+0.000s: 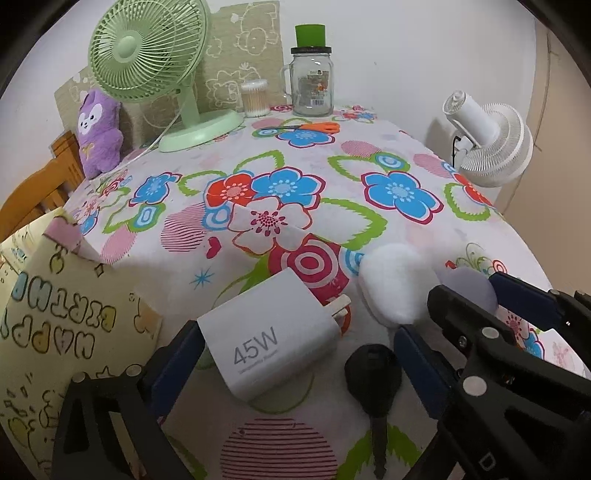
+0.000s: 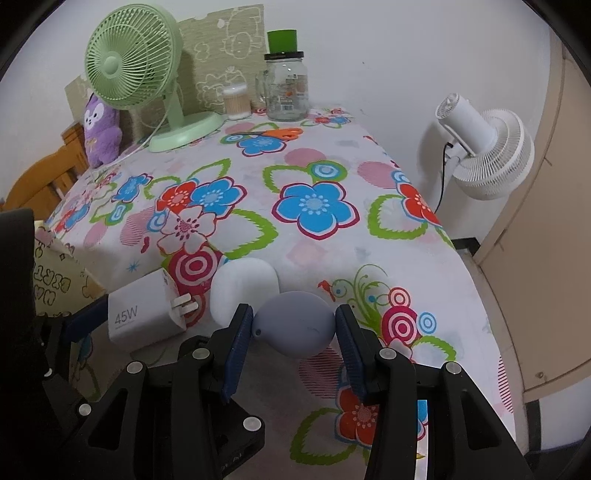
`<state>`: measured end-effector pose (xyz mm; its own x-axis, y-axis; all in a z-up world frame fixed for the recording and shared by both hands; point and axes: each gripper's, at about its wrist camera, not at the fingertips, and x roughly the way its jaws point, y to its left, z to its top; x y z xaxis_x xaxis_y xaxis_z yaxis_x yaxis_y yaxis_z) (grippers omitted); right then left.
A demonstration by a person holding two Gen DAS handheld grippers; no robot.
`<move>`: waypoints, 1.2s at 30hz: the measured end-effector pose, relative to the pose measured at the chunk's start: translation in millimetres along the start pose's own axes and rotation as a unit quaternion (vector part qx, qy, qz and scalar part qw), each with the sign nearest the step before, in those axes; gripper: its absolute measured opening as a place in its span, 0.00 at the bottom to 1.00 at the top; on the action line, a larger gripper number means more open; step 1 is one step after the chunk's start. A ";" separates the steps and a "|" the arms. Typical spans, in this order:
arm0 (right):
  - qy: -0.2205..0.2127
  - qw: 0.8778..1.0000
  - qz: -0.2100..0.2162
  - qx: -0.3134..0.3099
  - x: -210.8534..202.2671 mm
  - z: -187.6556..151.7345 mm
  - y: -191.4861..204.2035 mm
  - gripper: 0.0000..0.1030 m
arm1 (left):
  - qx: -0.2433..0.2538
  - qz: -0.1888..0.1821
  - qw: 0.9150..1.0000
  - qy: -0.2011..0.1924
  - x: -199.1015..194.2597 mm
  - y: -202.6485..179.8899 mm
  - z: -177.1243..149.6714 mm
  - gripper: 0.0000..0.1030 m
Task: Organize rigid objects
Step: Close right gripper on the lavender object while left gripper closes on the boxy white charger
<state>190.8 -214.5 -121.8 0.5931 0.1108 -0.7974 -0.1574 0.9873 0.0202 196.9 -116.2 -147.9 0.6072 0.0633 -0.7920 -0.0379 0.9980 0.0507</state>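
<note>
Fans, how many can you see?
2. The pale green plastic desk fan stands at the table's far left corner, beside the purple plush toy. The white round fan stands past the table's right edge. Others may be hidden.

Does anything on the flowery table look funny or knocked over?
Nothing is spilled or broken. The white charger lies on its side, prongs pointing sideways, and the green cup sits upside down atop the glass jar.

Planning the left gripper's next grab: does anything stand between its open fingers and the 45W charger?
Nothing visible does. The left gripper is open, with the white charger already lying between its fingers. The black key lies there too, beside the charger, apart from it.
</note>
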 end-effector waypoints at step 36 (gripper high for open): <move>-0.017 1.000 -0.003 0.006 -40.4 -17.9 8.3 0.48 | 0.013 -0.012 1.000 -0.020 -50.2 1.0 -19.4 0.75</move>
<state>151.4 -212.8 -100.2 0.6199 0.1086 -0.7771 -0.1448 0.9892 0.0228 151.0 -118.3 -119.9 0.6393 0.0384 -0.7680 -0.0029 0.9989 0.0475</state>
